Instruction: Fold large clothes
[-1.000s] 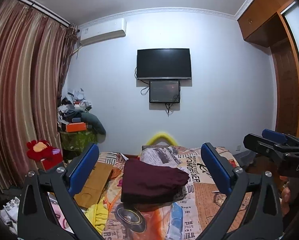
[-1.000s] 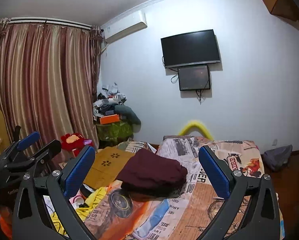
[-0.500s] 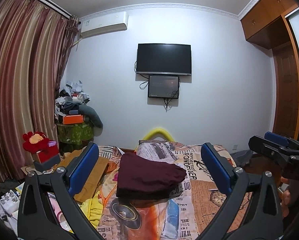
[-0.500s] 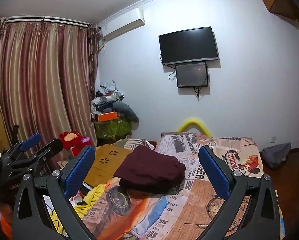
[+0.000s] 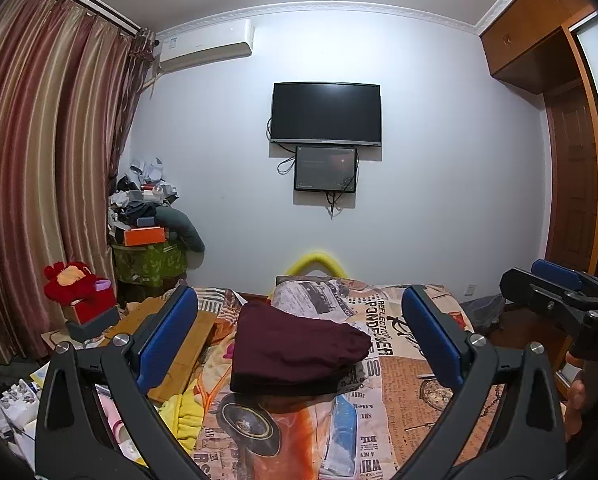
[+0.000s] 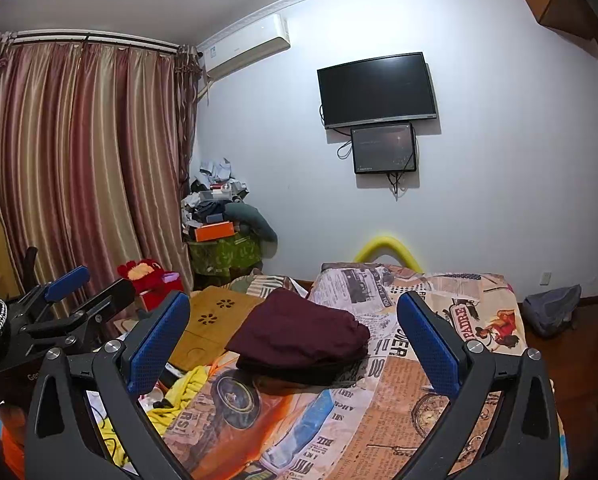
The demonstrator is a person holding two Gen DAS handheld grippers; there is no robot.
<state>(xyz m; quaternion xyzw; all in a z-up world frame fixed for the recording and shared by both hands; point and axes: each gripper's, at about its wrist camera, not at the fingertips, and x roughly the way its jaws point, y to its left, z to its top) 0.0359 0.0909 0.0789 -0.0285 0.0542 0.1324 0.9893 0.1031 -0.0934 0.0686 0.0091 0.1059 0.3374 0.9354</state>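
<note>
Both hand-held grippers, left hand-held gripper (image 5: 299,344) and right hand-held gripper (image 6: 295,348), hang wide open, holding nothing, above the folded dark maroon fabric garment (image 5: 295,350) on the newspaper-print bed (image 5: 403,364); a careless grab could probably undo the folds.

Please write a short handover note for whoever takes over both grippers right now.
Left gripper: open, empty, held above the bed.
Right gripper: open, empty, alongside it.
The maroon garment lies folded in a compact stack on the newspaper-print bedspread, touching neither gripper.
Done: this piece looks folded.
Left: yellow clothing lies crumpled at the bed's left edge beside a wooden lap tray; it may be next, though I cannot tell whether it belongs to the job.
</note>
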